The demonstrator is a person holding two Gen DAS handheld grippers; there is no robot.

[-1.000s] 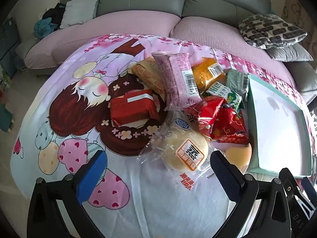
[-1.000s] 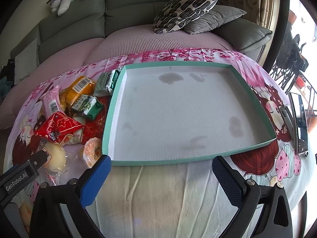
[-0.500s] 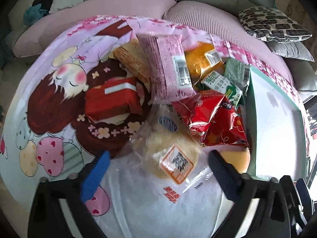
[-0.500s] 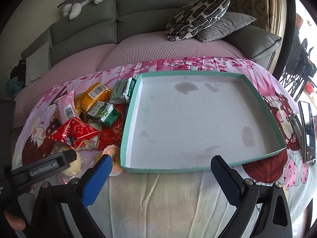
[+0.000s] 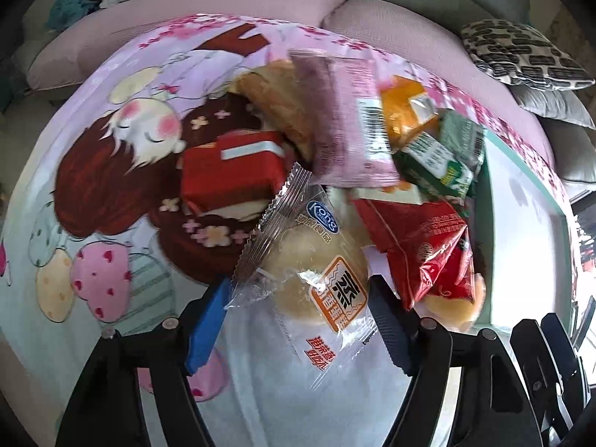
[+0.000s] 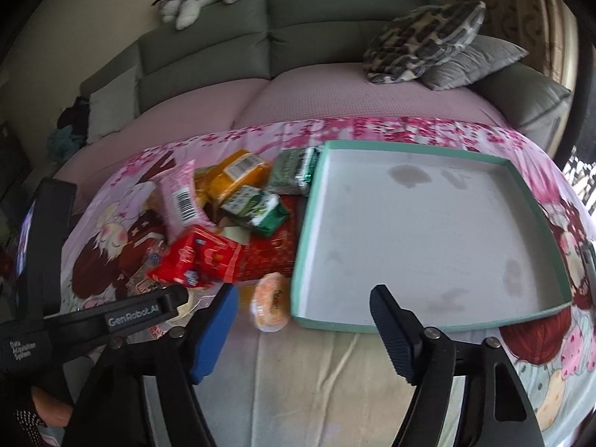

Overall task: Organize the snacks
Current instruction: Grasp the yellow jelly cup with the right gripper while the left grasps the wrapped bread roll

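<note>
A heap of snack packs lies on a cartoon-print cloth [image 5: 93,193]. Nearest is a clear-wrapped steamed cake [image 5: 316,283] with an orange label. My left gripper [image 5: 298,320] is open, its fingers on either side of the cake's near end, not closed on it. Behind it lie a red box pack [image 5: 231,171], a pink pack [image 5: 350,126], a red bag [image 5: 428,246], green packs [image 5: 443,156] and an orange pack [image 5: 406,111]. My right gripper [image 6: 301,327] is open and empty, just in front of the teal-rimmed tray [image 6: 428,223], near a small round orange cake [image 6: 270,307].
The tray [image 5: 558,216] is right of the heap, with stains on its white floor. A grey-and-pink sofa [image 6: 298,85] with cushions [image 6: 424,44] stands behind. The left gripper's body [image 6: 123,311] crosses the right wrist view at lower left. A dark device [image 6: 592,260] lies at the cloth's right edge.
My left gripper has moved forward and down until its fingers flank the steamed cake, and they have narrowed. My right gripper has shifted left, toward the tray's near-left corner.
</note>
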